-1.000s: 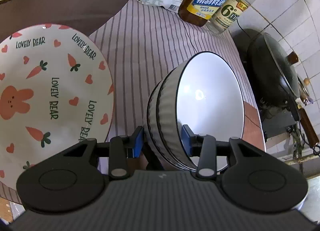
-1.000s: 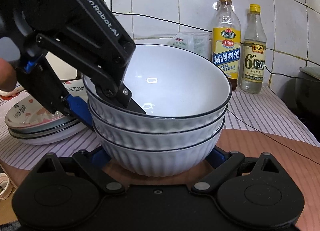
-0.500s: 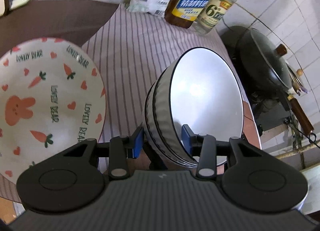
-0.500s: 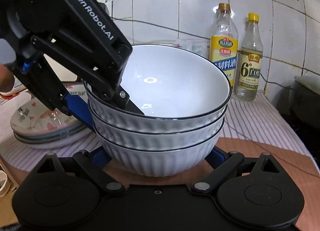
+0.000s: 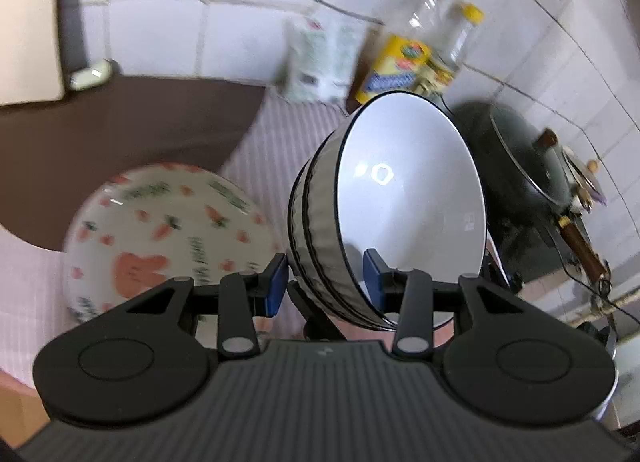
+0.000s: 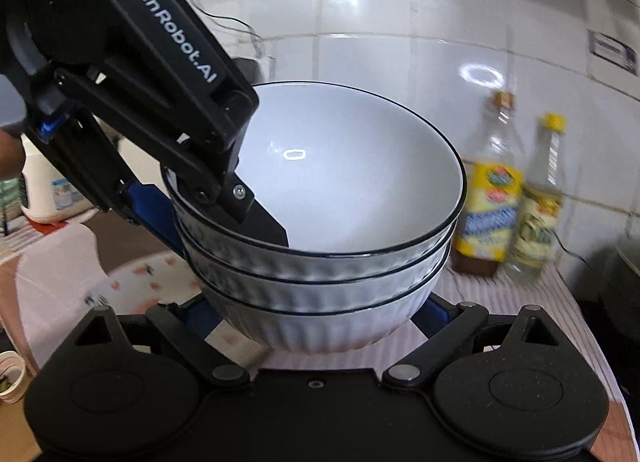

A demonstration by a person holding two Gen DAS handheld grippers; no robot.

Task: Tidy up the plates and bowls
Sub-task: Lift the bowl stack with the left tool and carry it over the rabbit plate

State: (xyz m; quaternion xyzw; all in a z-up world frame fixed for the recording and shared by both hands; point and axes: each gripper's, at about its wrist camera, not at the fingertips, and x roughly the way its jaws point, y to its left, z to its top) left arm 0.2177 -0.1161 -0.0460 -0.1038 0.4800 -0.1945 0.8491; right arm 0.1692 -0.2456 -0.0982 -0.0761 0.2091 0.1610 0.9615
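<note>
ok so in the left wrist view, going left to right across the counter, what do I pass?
Rabbit-and-carrot plate → stack of white bowls → lidded dark wok.

Left wrist view: close, angled steeply down over bowl stack (image 5: 384, 214) toward bench (image 5: 272, 150). Right wrist view: close, shallower, facing tiled wall (image 6: 400, 2). Shared: bowl stack, bottles (image 6: 516, 202).

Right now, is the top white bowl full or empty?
Empty: the top white ribbed bowl shows only its bare glossy inside, with a light glint on it.
</note>
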